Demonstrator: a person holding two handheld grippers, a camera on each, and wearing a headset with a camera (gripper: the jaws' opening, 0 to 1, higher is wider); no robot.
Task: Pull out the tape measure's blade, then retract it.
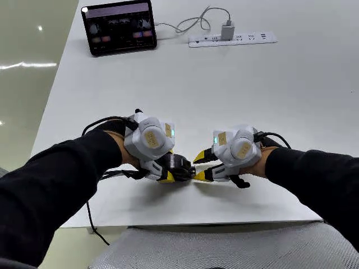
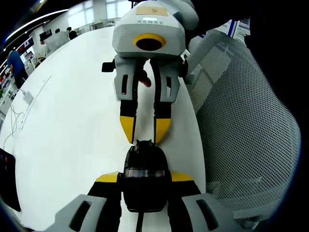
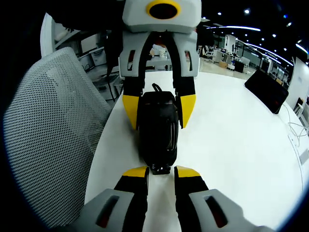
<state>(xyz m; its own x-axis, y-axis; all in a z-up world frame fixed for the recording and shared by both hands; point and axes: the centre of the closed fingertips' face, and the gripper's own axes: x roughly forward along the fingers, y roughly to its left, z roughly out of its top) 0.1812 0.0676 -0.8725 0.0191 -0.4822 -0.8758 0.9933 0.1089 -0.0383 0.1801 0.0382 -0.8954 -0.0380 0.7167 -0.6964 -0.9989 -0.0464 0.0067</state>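
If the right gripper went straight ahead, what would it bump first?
Probably the tape measure, held by the left gripper; its near end sits between the open jaws of the right gripper.

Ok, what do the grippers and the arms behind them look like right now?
Both the left gripper and right gripper have rounded light-grey housings with tan stickers, and black tongs tipped in yellow. A small green light shows on the left one. Black cables trail from each. The person wears long black sleeves.
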